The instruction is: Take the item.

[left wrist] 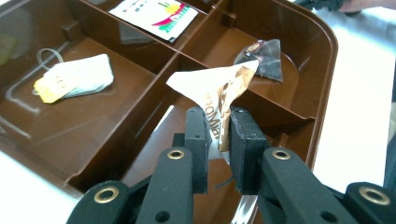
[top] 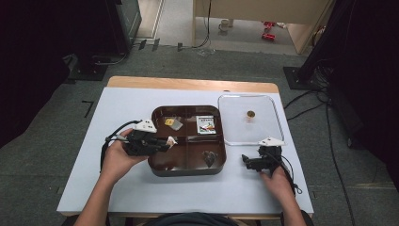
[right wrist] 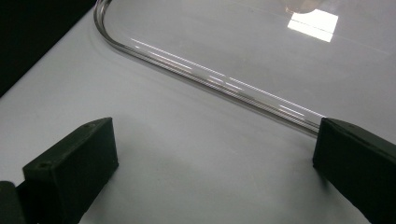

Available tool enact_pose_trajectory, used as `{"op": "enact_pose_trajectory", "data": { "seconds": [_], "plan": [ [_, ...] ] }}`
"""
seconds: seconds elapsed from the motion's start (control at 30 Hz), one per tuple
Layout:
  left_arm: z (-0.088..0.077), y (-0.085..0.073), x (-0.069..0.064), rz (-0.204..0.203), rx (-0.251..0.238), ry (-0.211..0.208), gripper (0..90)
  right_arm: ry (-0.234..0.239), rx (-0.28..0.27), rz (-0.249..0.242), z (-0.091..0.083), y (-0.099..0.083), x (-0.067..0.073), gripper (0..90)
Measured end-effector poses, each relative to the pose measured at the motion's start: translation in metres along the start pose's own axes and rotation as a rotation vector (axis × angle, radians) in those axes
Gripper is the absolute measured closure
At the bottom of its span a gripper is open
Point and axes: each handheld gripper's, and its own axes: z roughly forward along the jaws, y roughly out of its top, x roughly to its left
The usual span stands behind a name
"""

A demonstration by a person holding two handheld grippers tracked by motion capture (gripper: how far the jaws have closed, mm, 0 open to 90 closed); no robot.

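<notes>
Brown plastic walls split the tray (top: 188, 170) into four compartments, and the left gripper (top: 165, 142) reaches over its near-left one. In the left gripper view that gripper's (left wrist: 218, 122) two black jaws are drawn close together and pinch a crumpled white-and-brown packet (left wrist: 219, 86); the paper stands up between the pads, above the divider, clear of the tray floor. A tea bag with a yellow tag (left wrist: 74, 78) lies in the compartment to the left, a printed sachet (left wrist: 155, 13) in the one beyond, and a dark pyramid bag (left wrist: 264, 56) in the one to the right.

The right gripper (top: 250, 160) rests on the white table (top: 117, 188), just near of the clear lid (top: 277, 123). Seen from the right gripper view, its jaws stand spread wide with bare table between them; the right-hand pad (right wrist: 355, 163) sits at the lid's (right wrist: 210, 77) rim, though whether it touches I cannot tell.
</notes>
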Motion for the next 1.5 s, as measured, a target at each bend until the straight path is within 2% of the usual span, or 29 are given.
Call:
{"op": "enact_pose_trajectory", "data": {
  "seconds": [0.1, 0.2, 0.27, 0.5, 0.73, 0.93, 1.3, 1.5],
  "plan": [
    [-0.006, -0.002, 0.004, -0.020, -0.016, -0.005, 79.8, 0.000, 0.000, 0.000, 0.000, 0.000, 0.000, 0.0],
    [-0.012, -0.002, 0.007, -0.051, -0.047, -0.035, 79.8, 0.000, 0.000, 0.000, 0.000, 0.000, 0.000, 0.0],
    [-0.016, -0.003, 0.010, -0.070, -0.059, -0.040, 79.8, 0.000, 0.000, 0.000, 0.000, 0.000, 0.000, 0.0],
    [-0.028, -0.008, 0.015, -0.081, -0.074, -0.015, 79.8, 0.000, 0.000, 0.000, 0.000, 0.000, 0.000, 0.0],
    [-0.042, -0.014, 0.020, -0.091, -0.088, 0.031, 79.8, 0.000, 0.000, 0.000, 0.000, 0.000, 0.000, 0.0],
    [-0.050, -0.022, 0.028, -0.117, -0.081, 0.070, 79.7, 0.000, 0.000, 0.000, 0.000, 0.000, 0.000, 0.0],
    [-0.057, -0.037, 0.042, -0.153, -0.061, 0.144, 79.6, -0.001, 0.000, -0.001, 0.000, 0.000, 0.000, 0.0],
    [-0.054, -0.046, 0.049, -0.176, -0.034, 0.175, 79.4, -0.001, 0.001, -0.001, 0.000, 0.000, 0.000, 0.0]
  ]
}}
